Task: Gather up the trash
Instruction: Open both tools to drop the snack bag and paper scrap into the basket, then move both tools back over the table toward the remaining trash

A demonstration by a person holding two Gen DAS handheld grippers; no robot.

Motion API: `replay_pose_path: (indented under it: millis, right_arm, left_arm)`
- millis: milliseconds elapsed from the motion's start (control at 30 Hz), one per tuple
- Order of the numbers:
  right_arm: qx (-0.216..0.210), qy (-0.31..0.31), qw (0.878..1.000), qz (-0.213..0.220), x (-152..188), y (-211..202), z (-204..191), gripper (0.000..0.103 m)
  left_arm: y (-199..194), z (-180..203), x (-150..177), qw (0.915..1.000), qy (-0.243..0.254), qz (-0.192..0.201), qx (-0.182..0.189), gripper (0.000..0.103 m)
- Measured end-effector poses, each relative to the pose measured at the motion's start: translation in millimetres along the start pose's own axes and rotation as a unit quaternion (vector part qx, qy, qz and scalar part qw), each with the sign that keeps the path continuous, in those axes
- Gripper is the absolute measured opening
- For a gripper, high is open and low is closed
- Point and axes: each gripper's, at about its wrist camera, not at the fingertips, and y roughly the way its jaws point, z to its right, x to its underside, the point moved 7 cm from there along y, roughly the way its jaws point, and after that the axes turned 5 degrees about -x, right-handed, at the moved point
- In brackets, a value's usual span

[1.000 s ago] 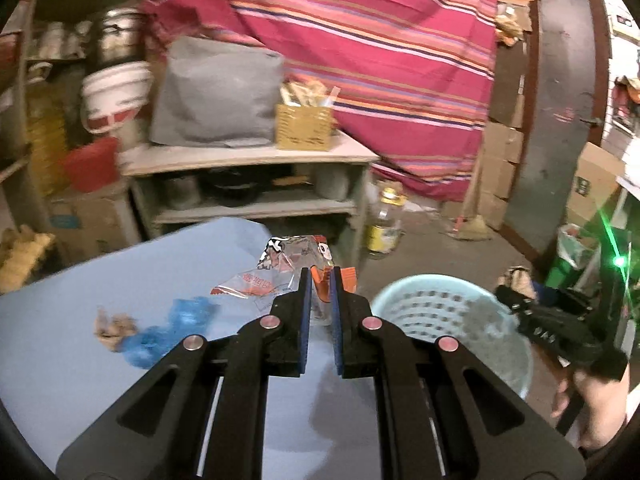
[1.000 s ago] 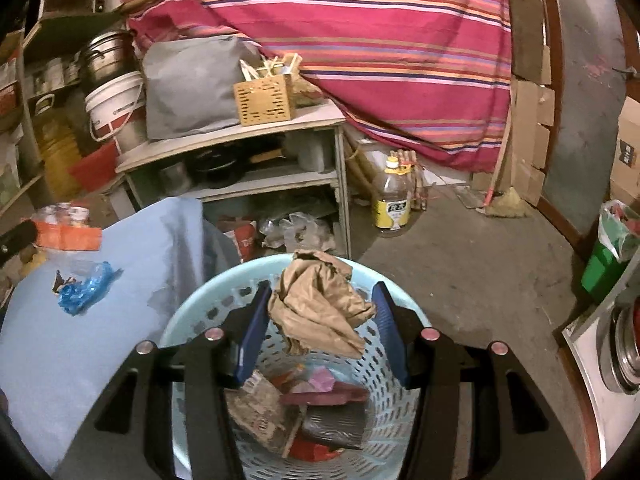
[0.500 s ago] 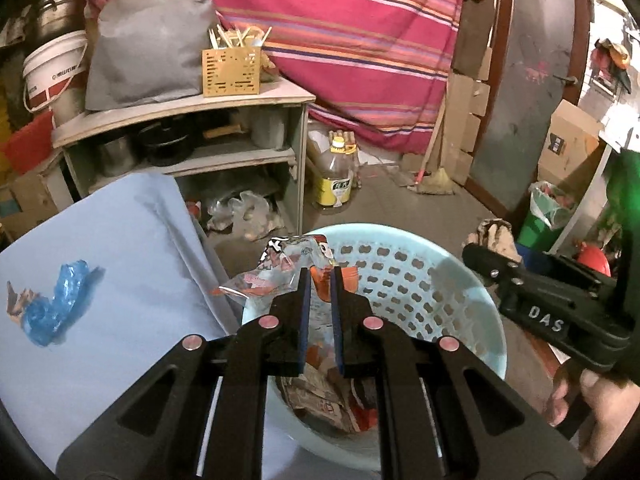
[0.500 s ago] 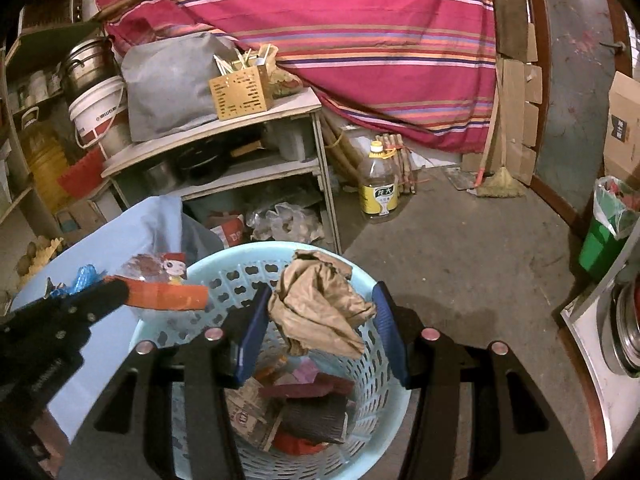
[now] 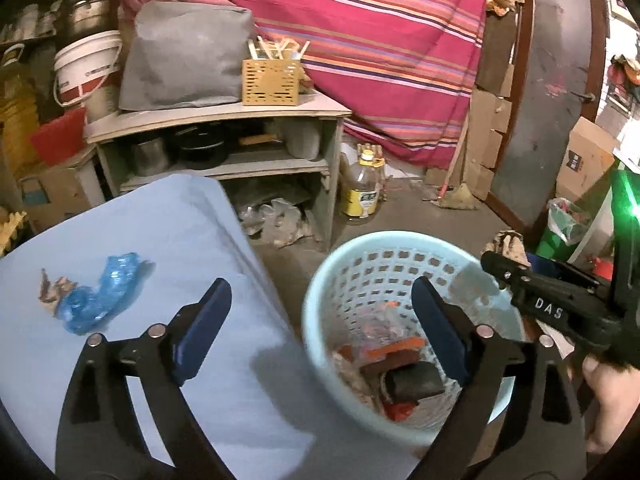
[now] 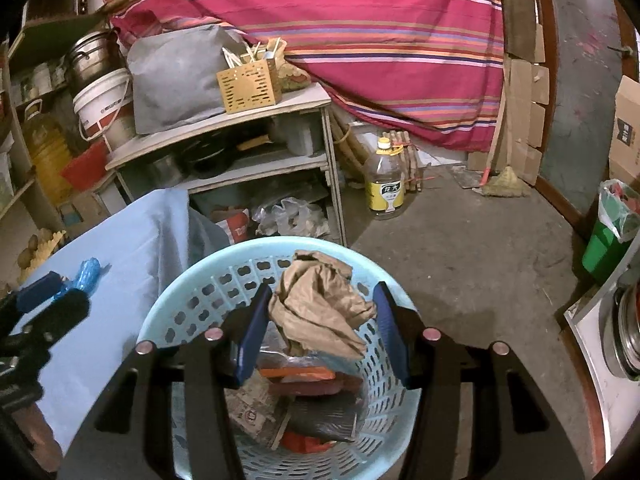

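Observation:
A light blue perforated basket stands on the floor beside the table, with several wrappers lying in it; it also shows in the right wrist view. My left gripper is wide open and empty, over the table edge and the basket. My right gripper holds a crumpled brown paper between its fingers above the basket. A crumpled blue plastic piece and a small brown scrap lie on the blue tablecloth.
A wooden shelf unit with pots stands behind the table. An oil bottle sits on the floor. A green bin is at the right. A striped cloth hangs behind.
My left gripper carried a clear orange wrapper from the table to the basket, opened, and the wrapper now lies in the basket. The right gripper stays over the basket with the brown paper.

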Motion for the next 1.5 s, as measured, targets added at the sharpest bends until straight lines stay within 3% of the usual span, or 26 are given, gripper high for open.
replay_pose_path:
  millis: [67, 133, 267, 467, 733, 933, 1033, 1133, 1267, 1433, 1500]
  right_arm:
    - [-0.003, 0.001, 1.0, -0.007, 2, 2, -4, 0.058]
    - [-0.004, 0.003, 1.0, -0.013, 4, 4, -9, 0.075]
    - [0.007, -0.005, 1.0, -0.016, 6, 8, -19, 0.084]
    - [0.021, -0.011, 1.0, -0.013, 4, 13, -41, 0.094]
    - [0.031, -0.045, 0.998, 0.005, -7, 24, -100, 0.097]
    - [0.014, -0.037, 0.999, 0.008, -15, 45, -153, 0.098]
    - [0.017, -0.035, 0.999, 0.0, -14, 58, -175, 0.098]
    - [0.027, -0.049, 0.998, 0.021, -15, 63, -194, 0.098]
    - [0.037, -0.081, 0.996, 0.021, -15, 70, -213, 0.098]
    - [0.019, -0.072, 0.997, 0.015, -12, 77, -226, 0.098]
    - [0.016, -0.078, 0.997, 0.012, -10, 79, -232, 0.098]
  left_arm:
    - [-6, -12, 0, 0.9999, 0.0, 0.005, -0.015, 0.095]
    - [-14, -29, -1, 0.9995, -0.005, 0.012, -0.029, 0.097]
    - [-25, -68, -1, 0.9981, -0.015, 0.019, -0.057, 0.097]
    - [-32, -145, -1, 0.9918, -0.023, 0.022, -0.124, 0.098]
    - [-21, -256, 14, 0.9786, -0.034, 0.001, -0.203, 0.098]
    - [8, -310, 32, 0.9767, -0.075, -0.035, -0.198, 0.098]
    - [23, -317, 36, 0.9772, -0.065, -0.044, -0.197, 0.097]
    - [38, -322, 37, 0.978, -0.053, -0.044, -0.197, 0.097]
    - [56, -328, 37, 0.982, -0.066, -0.06, -0.166, 0.08]
    - [71, -329, 42, 0.9849, -0.072, -0.075, -0.138, 0.074]
    - [73, -325, 43, 0.9866, -0.068, -0.078, -0.126, 0.066]
